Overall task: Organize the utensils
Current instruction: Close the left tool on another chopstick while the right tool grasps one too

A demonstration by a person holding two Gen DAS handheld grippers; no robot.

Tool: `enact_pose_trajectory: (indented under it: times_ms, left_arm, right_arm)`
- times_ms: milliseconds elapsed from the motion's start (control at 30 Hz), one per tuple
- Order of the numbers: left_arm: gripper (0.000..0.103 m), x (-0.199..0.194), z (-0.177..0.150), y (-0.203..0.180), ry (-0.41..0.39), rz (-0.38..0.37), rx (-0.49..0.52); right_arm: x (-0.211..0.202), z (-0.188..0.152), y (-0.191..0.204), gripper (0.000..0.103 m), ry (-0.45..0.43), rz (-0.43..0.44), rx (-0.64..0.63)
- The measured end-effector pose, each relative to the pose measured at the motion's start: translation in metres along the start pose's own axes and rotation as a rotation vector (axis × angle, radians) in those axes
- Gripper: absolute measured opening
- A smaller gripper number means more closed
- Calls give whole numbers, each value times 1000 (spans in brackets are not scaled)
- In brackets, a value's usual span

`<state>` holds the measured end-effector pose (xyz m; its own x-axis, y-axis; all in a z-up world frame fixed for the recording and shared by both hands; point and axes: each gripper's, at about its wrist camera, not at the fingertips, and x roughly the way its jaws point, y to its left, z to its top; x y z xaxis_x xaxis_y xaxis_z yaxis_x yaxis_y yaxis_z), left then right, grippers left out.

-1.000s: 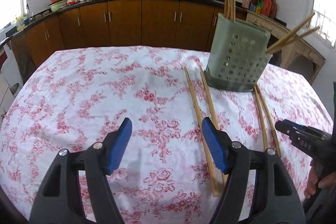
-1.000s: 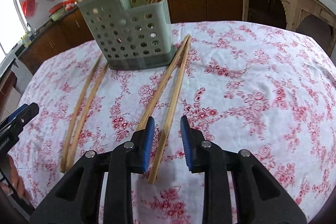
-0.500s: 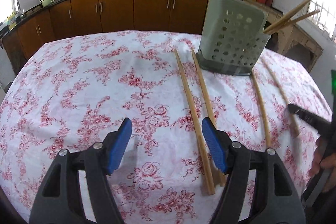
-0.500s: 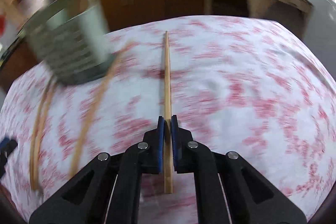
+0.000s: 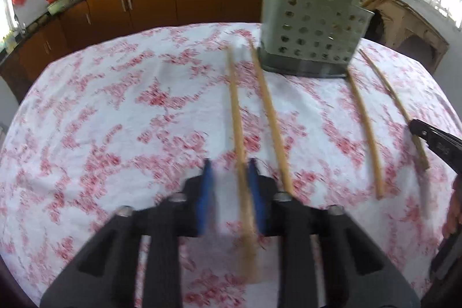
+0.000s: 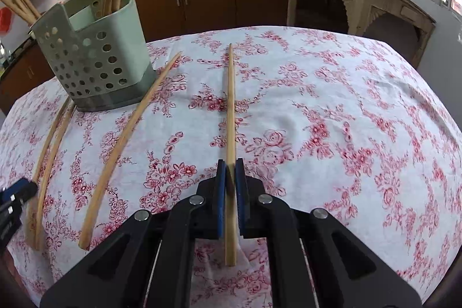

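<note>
Sorting approx. half done: several chopsticks standing in green holder (image 6: 95,62), three lying loose on worktop (image 6: 346,120). Right hand-held gripper (image 6: 230,178) clamping 4th chopstick (image 6: 230,111), long axis pointing fwd, away from camera. Left hand-held gripper (image 5: 229,186) part-closed, straddling loose chopstick (image 5: 235,111), not yet gripping.

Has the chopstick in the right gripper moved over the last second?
Yes. The chopstick swung right, away from the green holder, now clamped in the right gripper.
</note>
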<state>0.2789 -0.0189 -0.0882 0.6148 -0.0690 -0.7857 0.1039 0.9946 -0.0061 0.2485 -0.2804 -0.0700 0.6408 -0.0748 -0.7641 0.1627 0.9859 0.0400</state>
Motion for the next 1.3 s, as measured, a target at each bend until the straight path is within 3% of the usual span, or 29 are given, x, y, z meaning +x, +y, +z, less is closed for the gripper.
enact_pose_trajectory:
  times_ms: [133, 233, 267, 333, 367, 633, 733, 900, 1167, 1233, 1300]
  left_arm:
    - [10, 10, 14, 28, -1, 30, -89]
    - [11, 16, 22, 49, -5, 3, -137]
    - [15, 17, 23, 52, -2, -13, -132]
    - [38, 17, 25, 54, 3, -6, -105]
    - [56, 16, 24, 55, 6, 15, -93]
    - [68, 4, 11, 57, 5, 34, 13]
    - [63, 2, 6, 58, 10, 17, 12]
    - [39, 0, 1, 49, -9, 1, 21]
    - [32, -1, 1, 46, -11, -10, 27]
    - [26, -1, 0, 44, -12, -13, 30]
    - [10, -4, -3, 41, -12, -23, 39]
  right_arm:
    - [7, 9, -8, 7, -5, -14, 27]
    - [11, 14, -14, 7, -7, -16, 34]
    - [11, 13, -15, 8, -7, -13, 31]
    - [11, 13, -17, 8, -6, -5, 28]
    - [11, 13, -17, 8, -6, -2, 26]
    - [6, 7, -20, 8, -5, 22, 18]
    - [4, 6, -20, 8, -5, 20, 18]
    - [1, 2, -20, 8, -5, 26, 18]
    - [0, 2, -19, 8, -5, 26, 17]
    - [0, 2, -20, 8, -4, 28, 18]
    - [0, 2, -20, 8, -4, 28, 17]
